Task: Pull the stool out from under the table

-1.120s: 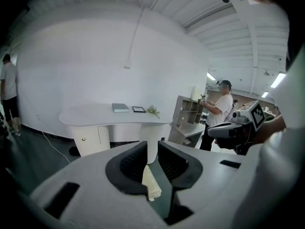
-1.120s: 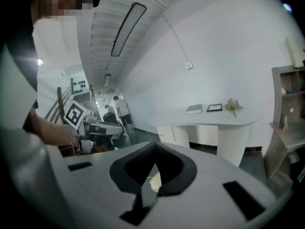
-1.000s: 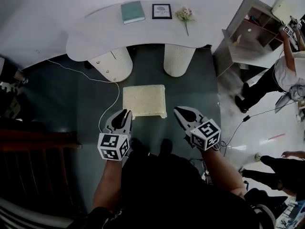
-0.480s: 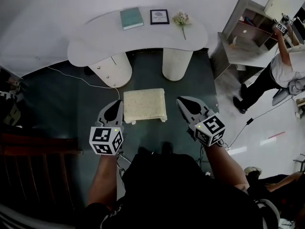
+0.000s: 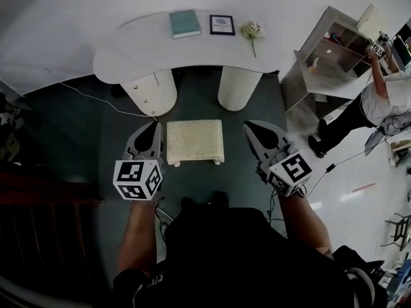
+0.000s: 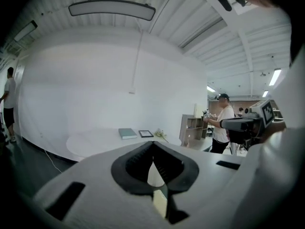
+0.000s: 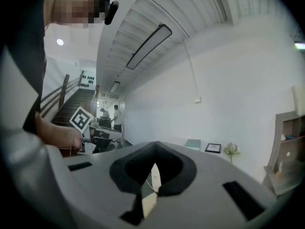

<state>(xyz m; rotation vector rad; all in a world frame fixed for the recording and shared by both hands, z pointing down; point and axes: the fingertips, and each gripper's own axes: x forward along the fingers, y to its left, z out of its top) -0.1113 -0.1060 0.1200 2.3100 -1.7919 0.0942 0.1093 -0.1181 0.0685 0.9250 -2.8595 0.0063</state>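
A cream cushioned stool [image 5: 195,141] stands on the dark floor mat, out in front of the white curved table [image 5: 186,43]. My left gripper [image 5: 154,128] hangs just left of the stool, jaws shut and empty. At the stool's right side is my right gripper [image 5: 250,127], also shut with nothing in it. Neither gripper touches the stool. In both gripper views the jaws point level at the table [image 6: 95,142], and the stool shows only as a pale sliver through the jaw gap.
On the table lie a teal book [image 5: 184,24], a framed picture [image 5: 221,24] and a flower sprig [image 5: 252,32]. Two white ribbed table legs [image 5: 240,87] stand behind the stool. A white cable [image 5: 96,98] runs across the floor at left. A shelf unit [image 5: 334,59] and a person [image 5: 379,101] are at right.
Both grippers rose and drew slightly apart from the stool's front corners to its sides. The left jaws closed. The stool looks a little farther from me.
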